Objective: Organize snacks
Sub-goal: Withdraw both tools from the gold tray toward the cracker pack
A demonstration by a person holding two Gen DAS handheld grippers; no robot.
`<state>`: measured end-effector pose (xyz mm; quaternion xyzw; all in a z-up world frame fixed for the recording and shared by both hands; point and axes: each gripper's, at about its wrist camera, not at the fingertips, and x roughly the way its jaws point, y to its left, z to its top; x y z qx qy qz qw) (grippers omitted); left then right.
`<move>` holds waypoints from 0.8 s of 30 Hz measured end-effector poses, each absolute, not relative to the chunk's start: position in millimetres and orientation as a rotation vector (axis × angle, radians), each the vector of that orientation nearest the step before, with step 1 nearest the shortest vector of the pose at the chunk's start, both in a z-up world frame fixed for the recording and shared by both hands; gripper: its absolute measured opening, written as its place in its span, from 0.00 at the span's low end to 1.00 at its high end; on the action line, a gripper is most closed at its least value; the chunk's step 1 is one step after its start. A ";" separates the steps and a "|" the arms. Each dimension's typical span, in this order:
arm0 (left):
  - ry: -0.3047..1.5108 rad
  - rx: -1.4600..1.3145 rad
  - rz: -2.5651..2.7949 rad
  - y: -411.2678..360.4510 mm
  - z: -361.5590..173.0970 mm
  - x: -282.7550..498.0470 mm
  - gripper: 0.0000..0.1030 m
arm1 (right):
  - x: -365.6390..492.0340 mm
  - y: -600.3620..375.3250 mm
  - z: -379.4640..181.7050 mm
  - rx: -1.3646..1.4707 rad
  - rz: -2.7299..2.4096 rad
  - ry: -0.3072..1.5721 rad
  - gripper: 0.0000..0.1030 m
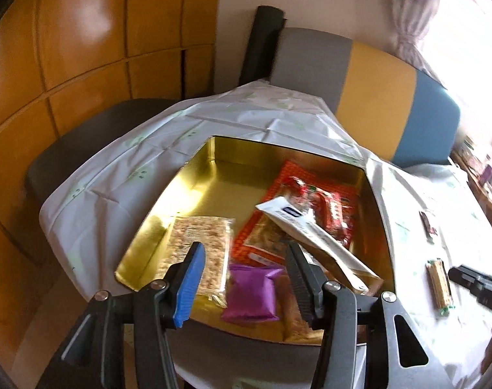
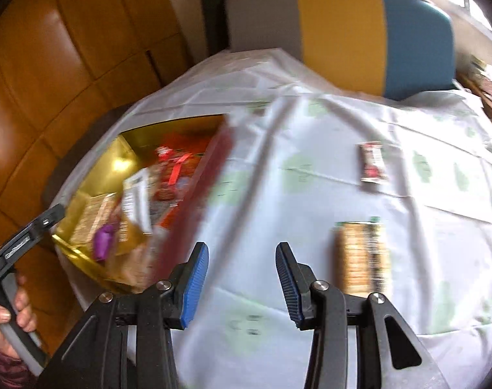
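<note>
A gold tin box (image 1: 194, 191) sits on the white tablecloth and holds several snacks: a rice cracker pack (image 1: 199, 246), a purple packet (image 1: 252, 293), an orange-red bag (image 1: 310, 207) and a white wrapper (image 1: 314, 233). My left gripper (image 1: 244, 261) is open and empty above the box's near edge, over the purple packet. My right gripper (image 2: 242, 265) is open and empty over the cloth, right of the box (image 2: 97, 168). A cracker bar (image 2: 362, 256) lies just right of it, and a small dark red snack (image 2: 372, 162) lies farther back. Both also show in the left wrist view, the bar (image 1: 439, 280) and the dark snack (image 1: 428, 223).
A grey, yellow and blue chair back (image 1: 375, 97) stands behind the table. A dark chair (image 1: 84, 139) stands at the left by orange-brown wall panels (image 1: 84, 32). The table edge runs along the left and near side of the box. A hand (image 2: 6, 311) holds the left gripper's handle.
</note>
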<state>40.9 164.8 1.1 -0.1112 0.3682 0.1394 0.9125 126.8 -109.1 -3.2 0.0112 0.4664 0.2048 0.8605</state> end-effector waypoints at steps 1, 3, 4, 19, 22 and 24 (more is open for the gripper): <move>0.757 -0.220 0.274 160.4 2.0 41.2 0.51 | 128.8 -118.9 -2.2 0.020 0.407 0.976 0.43; 0.753 -0.199 0.251 150.7 4.5 42.3 0.51 | 132.8 -136.3 -0.3 0.016 0.368 0.974 0.43; 0.753 -0.191 0.245 147.5 5.3 42.9 0.51 | 134.8 -146.2 1.2 0.012 0.344 0.973 0.45; 0.775 -0.054 0.037 63.4 16.6 67.1 0.51 | 152.3 -289.6 4.4 -0.062 -0.009 0.921 0.45; 0.791 -0.026 -0.021 39.4 16.6 75.1 0.51 | 156.5 -319.5 -0.5 0.013 -0.088 0.925 0.45; 0.815 -0.020 -0.063 22.9 14.4 83.8 0.51 | 159.6 -334.7 -0.9 0.076 -0.137 0.922 0.45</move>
